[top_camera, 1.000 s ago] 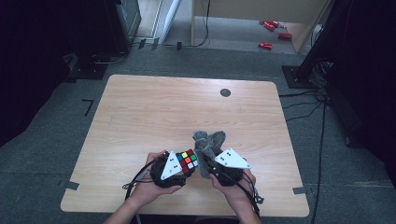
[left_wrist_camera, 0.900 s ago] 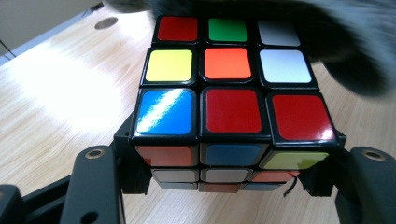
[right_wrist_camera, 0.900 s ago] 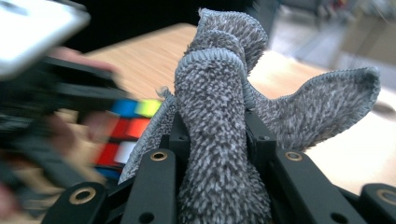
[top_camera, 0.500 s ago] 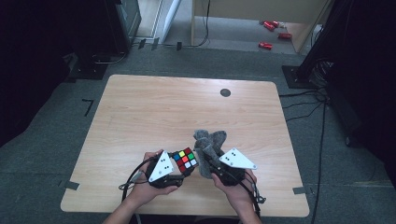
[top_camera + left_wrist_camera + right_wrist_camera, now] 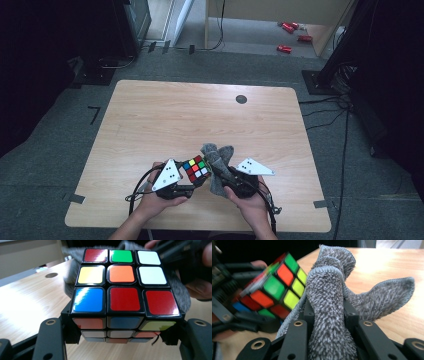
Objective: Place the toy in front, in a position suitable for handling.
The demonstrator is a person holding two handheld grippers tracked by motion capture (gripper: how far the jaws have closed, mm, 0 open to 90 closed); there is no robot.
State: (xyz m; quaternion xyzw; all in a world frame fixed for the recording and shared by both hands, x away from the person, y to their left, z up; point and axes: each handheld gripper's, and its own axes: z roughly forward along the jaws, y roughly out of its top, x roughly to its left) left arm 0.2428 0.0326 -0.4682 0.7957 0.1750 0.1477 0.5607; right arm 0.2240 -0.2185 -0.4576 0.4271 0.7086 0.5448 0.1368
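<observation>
My left gripper is shut on a scrambled Rubik's cube, held just above the table near its front edge. In the left gripper view the cube sits between the two black jaws, its top face showing red, green, white, yellow, orange and blue stickers. My right gripper is shut on a grey fuzzy cloth bunched between its jaws. The cloth presses against the cube's right side. In the left gripper view the cloth shows behind the cube.
The light wooden table has a small dark round hole near its far right. Black cables trail from both grippers over the front edge. Grey carpet surrounds the table; red items lie on the floor beyond it.
Both grippers have shifted slightly, the left one a little leftward, with the cloth staying against the cube's side. Neither grip has changed.
</observation>
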